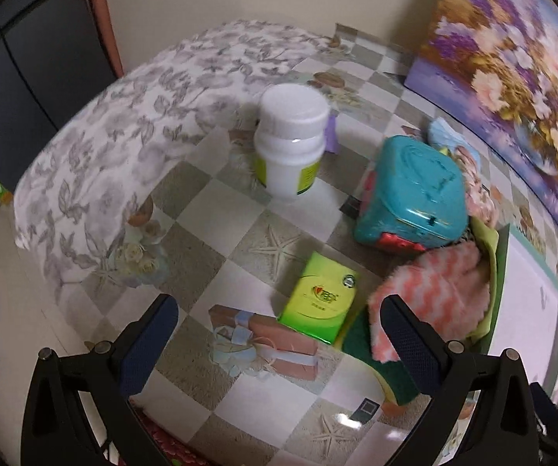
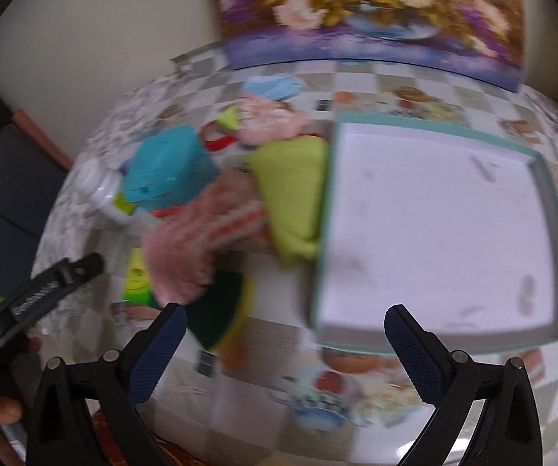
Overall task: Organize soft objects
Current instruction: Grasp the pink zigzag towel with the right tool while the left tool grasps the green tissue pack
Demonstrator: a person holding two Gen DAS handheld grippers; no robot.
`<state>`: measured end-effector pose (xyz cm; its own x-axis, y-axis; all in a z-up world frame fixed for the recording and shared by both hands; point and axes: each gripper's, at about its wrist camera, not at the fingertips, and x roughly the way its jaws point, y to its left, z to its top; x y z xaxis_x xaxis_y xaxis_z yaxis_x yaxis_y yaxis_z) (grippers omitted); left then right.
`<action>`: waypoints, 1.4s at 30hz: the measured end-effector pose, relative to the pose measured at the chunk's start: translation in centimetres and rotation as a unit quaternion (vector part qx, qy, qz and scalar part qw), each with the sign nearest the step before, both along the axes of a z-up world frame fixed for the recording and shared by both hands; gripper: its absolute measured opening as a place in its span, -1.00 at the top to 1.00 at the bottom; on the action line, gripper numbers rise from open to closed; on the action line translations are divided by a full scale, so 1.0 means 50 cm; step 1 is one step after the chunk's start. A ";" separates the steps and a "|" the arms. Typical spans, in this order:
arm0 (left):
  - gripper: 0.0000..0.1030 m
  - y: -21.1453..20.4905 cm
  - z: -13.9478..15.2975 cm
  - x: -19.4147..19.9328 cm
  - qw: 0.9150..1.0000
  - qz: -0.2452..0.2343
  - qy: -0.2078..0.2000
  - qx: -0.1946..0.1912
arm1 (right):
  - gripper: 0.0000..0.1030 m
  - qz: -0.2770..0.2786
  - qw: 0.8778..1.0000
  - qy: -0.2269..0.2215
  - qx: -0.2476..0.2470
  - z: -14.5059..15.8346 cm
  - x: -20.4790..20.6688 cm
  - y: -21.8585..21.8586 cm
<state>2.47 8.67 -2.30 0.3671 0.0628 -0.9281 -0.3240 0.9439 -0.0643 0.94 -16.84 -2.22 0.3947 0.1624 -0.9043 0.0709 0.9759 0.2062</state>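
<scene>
Left gripper: jaws wide apart, empty, above the table.
Right gripper: likewise spread, holding nothing.
Green sponge: nearest, partly under the pink-striped cloth.
Green packet: touching the sponge.
Yellow-green cloth: against the white tray, toward the table's right edge.
Teal box, white bottle: farther.
Blue cloth: farthest, blurred.
Risk, judged: overlapping cloths could lift together; a sweep could topple the bottle.

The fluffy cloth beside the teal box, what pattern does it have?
Pink and white zigzag stripes on the fluffy cloth; clearest in the left wrist view.
</scene>
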 end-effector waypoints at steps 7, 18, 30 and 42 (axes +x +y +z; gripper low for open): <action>-1.00 0.012 -0.040 0.024 0.999 0.009 0.026 -0.030 | -1.00 0.045 0.999 -0.015 -0.001 -0.012 0.028 0.079; -1.00 0.035 -0.085 0.040 0.997 0.032 0.045 -0.061 | 0.02 0.089 0.996 -0.016 0.012 -0.053 0.058 0.130; -0.99 0.019 -0.102 0.047 0.997 0.013 0.045 -0.067 | 0.87 0.076 0.995 -0.027 0.054 -0.051 0.062 0.113; -0.67 -0.047 -0.134 0.083 0.997 -0.024 0.055 -0.041 | 0.88 0.058 0.997 -0.031 0.033 -0.031 0.041 0.056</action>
